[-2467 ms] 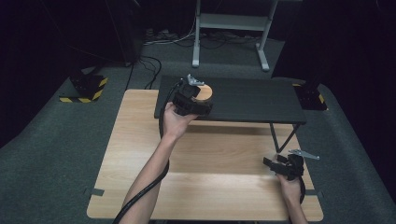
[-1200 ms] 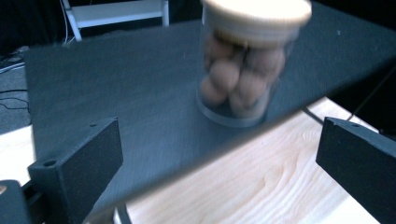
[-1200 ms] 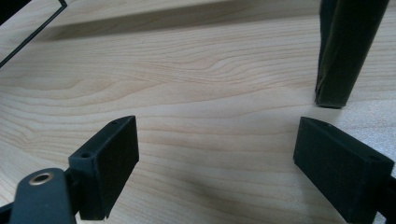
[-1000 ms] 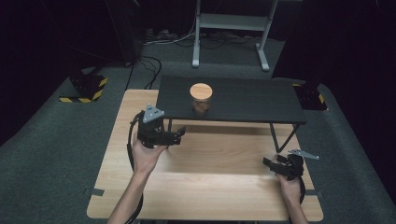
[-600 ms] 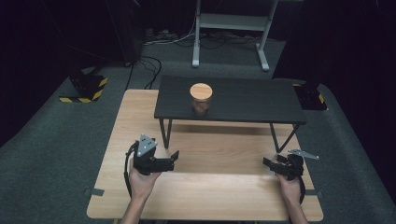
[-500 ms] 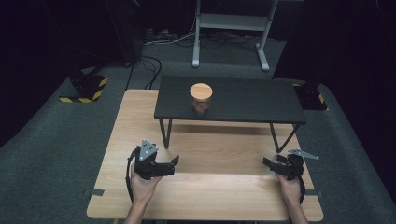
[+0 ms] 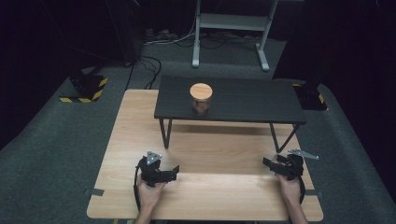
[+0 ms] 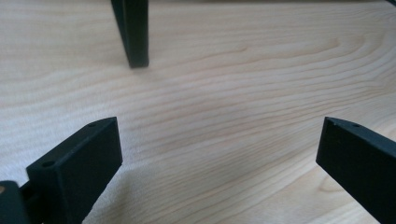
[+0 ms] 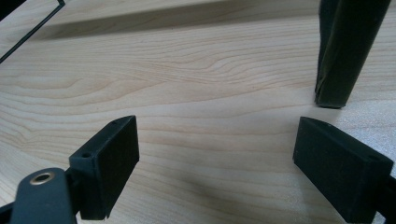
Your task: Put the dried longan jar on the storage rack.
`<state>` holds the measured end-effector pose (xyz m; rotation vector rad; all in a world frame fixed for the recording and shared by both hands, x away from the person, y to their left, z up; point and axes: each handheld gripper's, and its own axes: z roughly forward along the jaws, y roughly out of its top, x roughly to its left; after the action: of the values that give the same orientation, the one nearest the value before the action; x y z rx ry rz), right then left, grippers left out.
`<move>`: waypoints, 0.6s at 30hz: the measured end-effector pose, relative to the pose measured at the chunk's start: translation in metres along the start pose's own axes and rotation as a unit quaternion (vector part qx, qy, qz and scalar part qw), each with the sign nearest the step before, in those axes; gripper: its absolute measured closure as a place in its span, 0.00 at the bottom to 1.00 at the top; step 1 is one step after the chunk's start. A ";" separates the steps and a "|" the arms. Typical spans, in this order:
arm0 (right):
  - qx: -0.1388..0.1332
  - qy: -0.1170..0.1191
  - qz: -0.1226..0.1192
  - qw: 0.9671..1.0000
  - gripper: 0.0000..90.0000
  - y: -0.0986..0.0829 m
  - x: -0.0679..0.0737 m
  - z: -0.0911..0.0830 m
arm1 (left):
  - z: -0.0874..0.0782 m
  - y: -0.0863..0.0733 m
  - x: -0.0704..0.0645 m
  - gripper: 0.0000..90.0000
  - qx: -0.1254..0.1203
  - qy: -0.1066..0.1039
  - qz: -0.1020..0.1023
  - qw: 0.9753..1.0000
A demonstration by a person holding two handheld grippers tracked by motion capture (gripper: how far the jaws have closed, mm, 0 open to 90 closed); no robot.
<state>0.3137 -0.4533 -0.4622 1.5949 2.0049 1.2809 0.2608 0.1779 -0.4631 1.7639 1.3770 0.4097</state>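
A glass jar with a round wooden lid point(image 7: 201, 98) stands upright on the left part of a small black raised shelf point(image 7: 252, 100). My left gripper point(image 7: 175, 171) rests low over the wooden table point(image 7: 219, 196) near its front left, open, with nothing between its jaws. Its own view gives bare wood and one shelf leg point(image 8: 132, 32) ahead of the left gripper point(image 8: 219, 154). At the front right my right gripper point(image 7: 267, 163) sits open and empty too. From the right gripper point(image 9: 217, 154), another shelf leg point(image 9: 345, 51) stands just ahead on the right.
The black shelf stands on thin legs across the back half of the table. Grey carpet point(image 7: 56, 140) surrounds the table. A white metal stand point(image 7: 231, 28) and cables lie behind, and yellow-black striped blocks point(image 7: 86, 88) sit at the left.
My left gripper let go of the jar on the shelf, drew back toward the table's front left and came down low. The right gripper has stayed in place.
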 end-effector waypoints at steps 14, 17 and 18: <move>0.000 0.000 0.000 1.000 0.15 0.000 0.000 0.000 | 0.002 -0.006 0.005 0.00 -0.006 -0.001 -0.023 1.000; 0.000 -0.001 0.000 1.000 0.16 0.000 0.001 0.000 | 0.002 -0.006 0.003 0.00 -0.005 0.002 -0.023 1.000; 0.000 -0.002 -0.001 1.000 0.16 0.000 0.001 0.000 | 0.002 -0.006 0.003 0.00 -0.005 0.002 -0.022 1.000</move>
<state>0.3134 -0.4526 -0.4620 1.5943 2.0040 1.2762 0.2595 0.1803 -0.4692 1.7219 1.4116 0.3959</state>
